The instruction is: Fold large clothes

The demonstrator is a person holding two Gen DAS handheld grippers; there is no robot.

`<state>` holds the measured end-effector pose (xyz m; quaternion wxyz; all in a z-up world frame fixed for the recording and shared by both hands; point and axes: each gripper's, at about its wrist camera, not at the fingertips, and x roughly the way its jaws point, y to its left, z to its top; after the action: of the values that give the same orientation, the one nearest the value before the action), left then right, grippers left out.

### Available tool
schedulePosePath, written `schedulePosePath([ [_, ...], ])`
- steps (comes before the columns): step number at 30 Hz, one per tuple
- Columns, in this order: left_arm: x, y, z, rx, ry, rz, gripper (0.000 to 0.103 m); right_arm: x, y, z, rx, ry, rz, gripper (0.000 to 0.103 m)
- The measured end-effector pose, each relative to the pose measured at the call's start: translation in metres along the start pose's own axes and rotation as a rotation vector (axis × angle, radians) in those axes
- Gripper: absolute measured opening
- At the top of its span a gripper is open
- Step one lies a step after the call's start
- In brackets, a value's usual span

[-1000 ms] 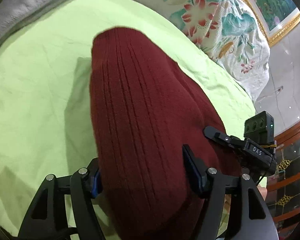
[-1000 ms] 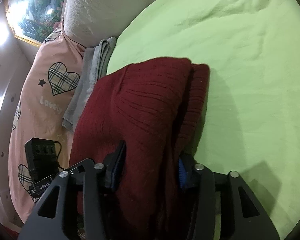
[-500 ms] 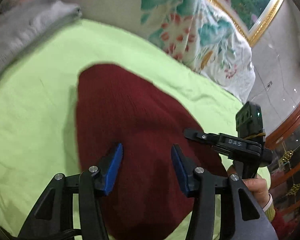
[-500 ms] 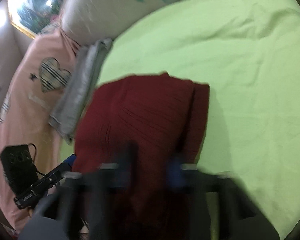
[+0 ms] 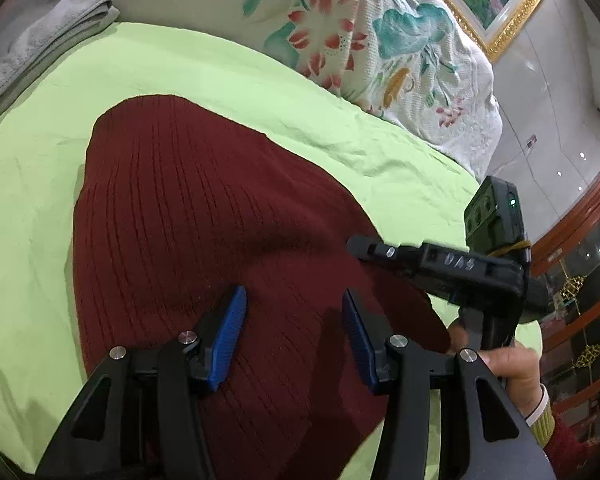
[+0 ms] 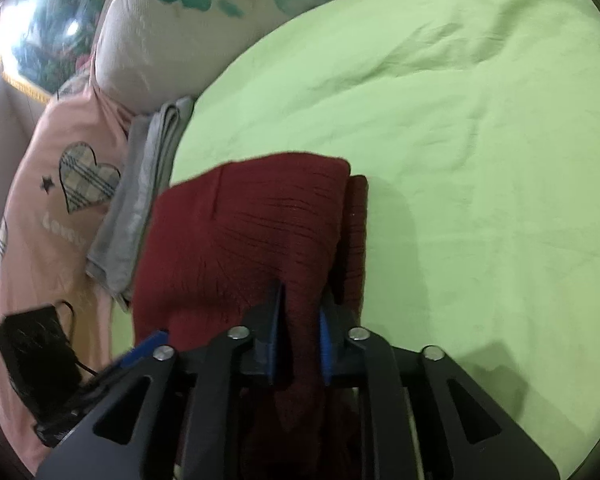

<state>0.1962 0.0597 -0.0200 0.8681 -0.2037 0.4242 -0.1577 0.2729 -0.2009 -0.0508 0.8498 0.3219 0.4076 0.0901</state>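
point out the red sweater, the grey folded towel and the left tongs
red sweater [image 5: 188, 216], left wrist view, on the ribbed top layer.
grey folded towel [image 5: 32, 36], left wrist view, on its upper fold.
left tongs [image 5: 292, 312], left wrist view, midway between the blue tips, open over the sweater.

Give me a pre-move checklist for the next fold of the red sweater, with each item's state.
1. Left gripper released, fingers apart above the red sweater: ok.
2. Right gripper gripping a sweater fold between its fingers: ok.
3. Sweater lying on the green sheet, open sheet beyond it: ok.
4. Folded edges aligned: not ok, a lower layer sticks out on one side.
5. Grey folded towel apart from the sweater: cannot tell, their edges meet in view.
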Motion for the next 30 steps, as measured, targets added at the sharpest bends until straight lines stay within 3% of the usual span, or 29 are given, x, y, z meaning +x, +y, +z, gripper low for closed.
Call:
schedulePosePath([
  [1,-0.006,0.001,0.000,-0.006,0.004,-0.023,0.049,-0.008,0.002,-0.001,0.000,-0.021,-0.005,0.032],
  [5,-0.040,0.018,0.004,-0.086,-0.023,-0.119,0.050,-0.046,0.023,-0.002,-0.048,-0.133,-0.036,0.035],
  [7,-0.058,0.031,0.011,-0.114,-0.071,-0.097,0.050,-0.057,0.041,0.002,-0.082,-0.180,-0.010,0.036],
  [10,-0.057,0.045,0.028,-0.131,-0.085,-0.049,0.050,-0.034,0.073,0.010,-0.130,-0.137,0.063,0.036],
  [13,-0.029,0.057,0.043,-0.148,-0.034,-0.028,0.047,0.012,0.094,0.015,-0.163,-0.052,0.109,0.036],
  [15,-0.012,0.060,0.047,-0.157,-0.005,-0.006,0.045,0.043,0.095,0.018,-0.163,-0.001,0.081,0.035],
  [17,0.005,0.055,0.049,-0.140,0.017,0.014,0.045,0.067,0.080,0.023,-0.165,-0.002,-0.010,0.023],
  [18,0.014,0.050,0.048,-0.129,0.025,0.027,0.045,0.073,0.070,0.026,-0.147,-0.005,-0.034,0.002],
  [20,0.030,0.036,0.042,-0.086,0.047,0.064,0.045,0.078,0.040,0.033,-0.054,-0.018,-0.035,0.000],
  [23,0.035,0.015,0.042,0.015,0.055,0.134,0.049,0.068,0.029,0.037,-0.019,-0.029,-0.045,0.000],
  [30,-0.024,0.020,0.020,-0.036,-0.033,0.052,0.049,-0.024,0.033,0.005,-0.062,-0.122,0.016,0.003],
])
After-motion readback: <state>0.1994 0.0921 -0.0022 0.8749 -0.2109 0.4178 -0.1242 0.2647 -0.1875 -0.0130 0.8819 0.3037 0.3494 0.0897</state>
